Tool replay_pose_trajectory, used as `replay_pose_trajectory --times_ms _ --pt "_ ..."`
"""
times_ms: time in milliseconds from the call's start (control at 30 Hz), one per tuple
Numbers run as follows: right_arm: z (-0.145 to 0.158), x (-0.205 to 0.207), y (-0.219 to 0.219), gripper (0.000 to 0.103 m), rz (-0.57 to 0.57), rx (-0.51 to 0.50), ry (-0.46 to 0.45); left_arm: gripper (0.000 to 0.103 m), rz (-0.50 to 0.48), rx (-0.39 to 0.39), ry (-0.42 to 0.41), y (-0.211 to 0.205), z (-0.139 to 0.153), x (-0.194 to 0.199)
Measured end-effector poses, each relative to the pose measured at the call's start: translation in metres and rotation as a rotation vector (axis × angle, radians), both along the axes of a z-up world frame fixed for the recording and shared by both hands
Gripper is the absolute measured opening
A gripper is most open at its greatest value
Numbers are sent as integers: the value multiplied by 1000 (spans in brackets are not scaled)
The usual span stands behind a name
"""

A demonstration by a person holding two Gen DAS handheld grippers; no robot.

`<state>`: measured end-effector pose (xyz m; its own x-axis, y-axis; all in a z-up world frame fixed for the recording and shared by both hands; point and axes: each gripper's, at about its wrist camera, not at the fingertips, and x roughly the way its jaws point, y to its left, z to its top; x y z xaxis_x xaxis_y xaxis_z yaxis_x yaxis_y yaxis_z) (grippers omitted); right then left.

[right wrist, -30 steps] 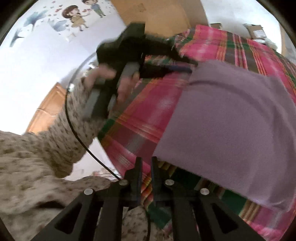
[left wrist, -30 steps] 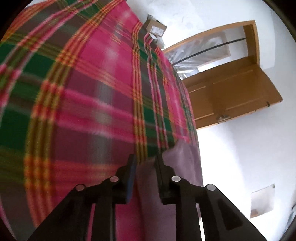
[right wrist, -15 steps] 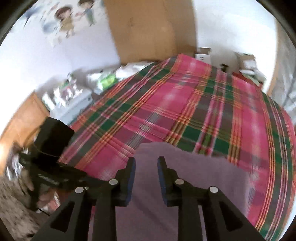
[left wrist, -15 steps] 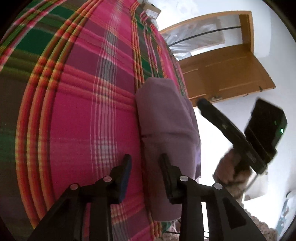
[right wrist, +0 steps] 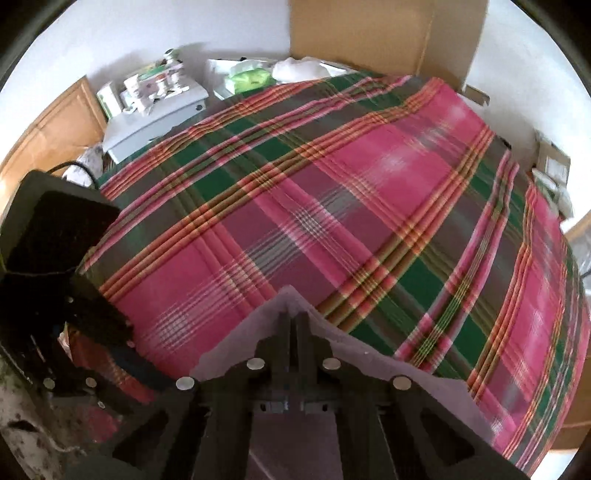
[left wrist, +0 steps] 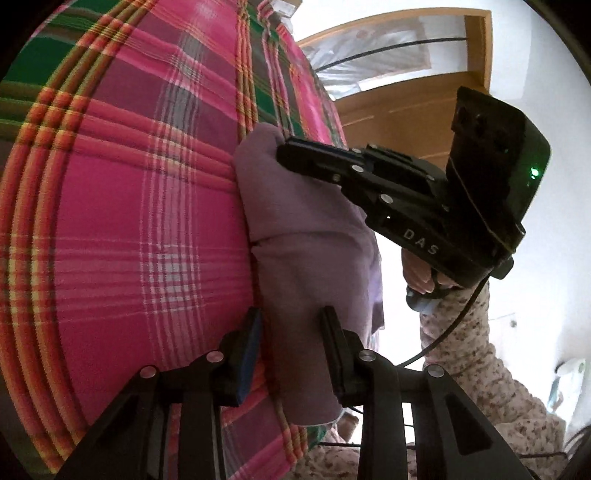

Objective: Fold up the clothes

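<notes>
A folded lilac garment lies along the edge of a bed covered with a pink, green and orange plaid spread. Its near end sits between the fingers of the left tongs, which stand spread apart on either side of the cloth without pinching it. At the far end, the right tongs are clenched on a corner of the garment; in the right wrist view their fingers are pressed together with the lilac fabric peaked up around the tips. A hand in a speckled knit sleeve grips the right tool's handle, and a black cable runs down from it. Beyond the bed stands a wooden door. The right wrist view also shows a white cabinet with small items on top and a large cardboard sheet leaning against the wall
</notes>
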<state>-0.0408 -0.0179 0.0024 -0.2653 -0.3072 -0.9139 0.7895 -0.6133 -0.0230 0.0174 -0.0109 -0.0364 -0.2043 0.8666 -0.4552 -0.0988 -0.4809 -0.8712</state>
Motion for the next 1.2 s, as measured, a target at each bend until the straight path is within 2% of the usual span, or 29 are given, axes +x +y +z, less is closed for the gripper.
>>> replay_pose_trajectory --times_ms 200,267,400,533,733,833,867,967,1067,1200 --pt "18 -11 7 1 -99 -27 100 33 -23 26 14 4 -3 -13" --pt "14 -19 9 1 -131 -28 90 33 -23 33 15 1 -4 -13" --pt "8 -19 4 1 -150 9 129 33 -27 40 25 -12 -3 8" --pt "24 -13 1 1 -161 -5 203 33 -38 60 35 -16 -3 13" --pt "19 -17 3 1 -186 23 187 33 -51 73 44 -12 -13 17" --pt "37 -10 8 1 -237 -17 231 33 -59 84 62 -10 -13 16" --pt "46 -1 8 1 -231 -46 274 33 -62 87 67 -10 -13 16" --pt "43 3 3 1 -224 -19 308 33 -65 84 70 -12 -14 15" --pt "22 -10 -2 1 -255 13 233 33 -58 83 47 -17 -22 16" --pt "18 -21 2 1 -283 -48 149 33 -53 87 45 -23 -22 20"
